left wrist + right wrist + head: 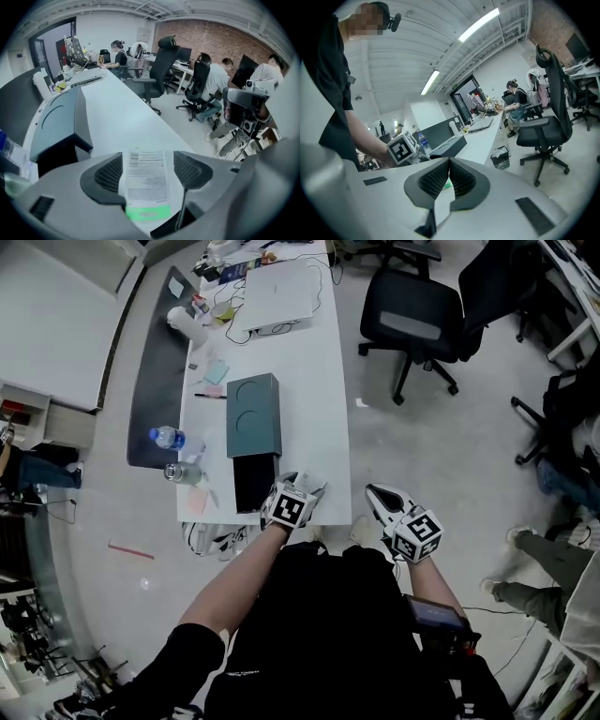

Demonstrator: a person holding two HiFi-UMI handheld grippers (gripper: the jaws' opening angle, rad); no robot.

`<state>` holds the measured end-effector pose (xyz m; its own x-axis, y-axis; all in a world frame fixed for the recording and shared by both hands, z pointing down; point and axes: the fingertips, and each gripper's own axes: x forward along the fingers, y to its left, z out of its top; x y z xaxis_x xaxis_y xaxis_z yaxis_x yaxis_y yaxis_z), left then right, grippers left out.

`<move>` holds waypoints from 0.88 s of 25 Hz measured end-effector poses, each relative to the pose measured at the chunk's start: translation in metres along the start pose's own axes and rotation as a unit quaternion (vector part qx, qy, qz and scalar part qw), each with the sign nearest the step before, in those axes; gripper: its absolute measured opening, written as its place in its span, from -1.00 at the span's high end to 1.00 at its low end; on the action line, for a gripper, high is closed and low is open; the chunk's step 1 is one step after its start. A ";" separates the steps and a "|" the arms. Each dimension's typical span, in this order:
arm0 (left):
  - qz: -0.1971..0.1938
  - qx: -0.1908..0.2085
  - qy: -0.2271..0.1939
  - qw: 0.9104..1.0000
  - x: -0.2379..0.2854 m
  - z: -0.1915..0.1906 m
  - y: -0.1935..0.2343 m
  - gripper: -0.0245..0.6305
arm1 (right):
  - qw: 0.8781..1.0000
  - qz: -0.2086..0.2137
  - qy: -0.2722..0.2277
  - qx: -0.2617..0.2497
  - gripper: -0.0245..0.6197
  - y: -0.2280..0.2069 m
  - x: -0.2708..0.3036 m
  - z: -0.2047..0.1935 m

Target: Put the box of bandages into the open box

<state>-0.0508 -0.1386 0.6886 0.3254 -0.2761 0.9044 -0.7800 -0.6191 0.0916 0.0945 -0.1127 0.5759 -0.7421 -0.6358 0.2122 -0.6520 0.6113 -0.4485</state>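
Left gripper (149,163) fingers spread wide, bandage box (144,183) lying loose between them on the bench (126,112). Right gripper (449,176) fingers pinched shut. Best: close squarely on its long sides, then carry it to the open box (58,157), left of the fingers.

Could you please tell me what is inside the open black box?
Nothing shows inside the open box, only dark interior. The left gripper covers its near corner; the bandage box lies outside, on the table.

White laptop (277,296), water bottle (167,438) on long desk (314,399); black office chair (412,320) beside
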 end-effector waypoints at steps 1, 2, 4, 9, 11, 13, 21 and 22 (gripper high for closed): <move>-0.007 -0.004 0.005 1.000 0.003 0.002 -0.002 -0.10 | 1.000 -0.002 -0.001 0.001 0.84 -0.002 0.000 0.001; -0.015 -0.008 0.010 1.000 0.006 0.003 -0.005 -0.11 | 1.000 -0.004 -0.002 0.002 0.84 -0.005 0.001 0.002; -0.018 -0.007 0.030 0.999 0.013 0.001 -0.006 -0.14 | 1.000 -0.007 -0.003 0.003 0.84 -0.009 0.001 0.002; 0.001 0.001 0.078 0.997 0.024 -0.009 0.001 -0.17 | 1.000 -0.017 -0.009 0.010 0.84 -0.020 -0.002 0.004; -0.001 0.003 0.100 0.995 0.027 -0.014 0.000 -0.17 | 1.000 -0.022 -0.009 0.012 0.84 -0.024 -0.004 0.004; -0.001 0.000 0.121 0.993 0.028 -0.019 0.000 -0.17 | 0.999 -0.027 -0.009 0.015 0.84 -0.026 -0.005 0.003; 0.012 -0.004 0.132 0.991 0.028 -0.022 0.004 -0.15 | 0.999 -0.039 -0.015 0.024 0.84 -0.028 -0.012 -0.002; 0.008 -0.006 0.123 0.992 0.029 -0.021 0.003 -0.14 | 0.999 -0.040 -0.015 0.025 0.84 -0.027 -0.013 -0.003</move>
<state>-0.0541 -0.1332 0.7240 0.1737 -0.0964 0.9801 -0.7910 -0.6065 0.0806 0.1212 -0.1202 0.5877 -0.6823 -0.6963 0.2229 -0.7002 0.5345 -0.4734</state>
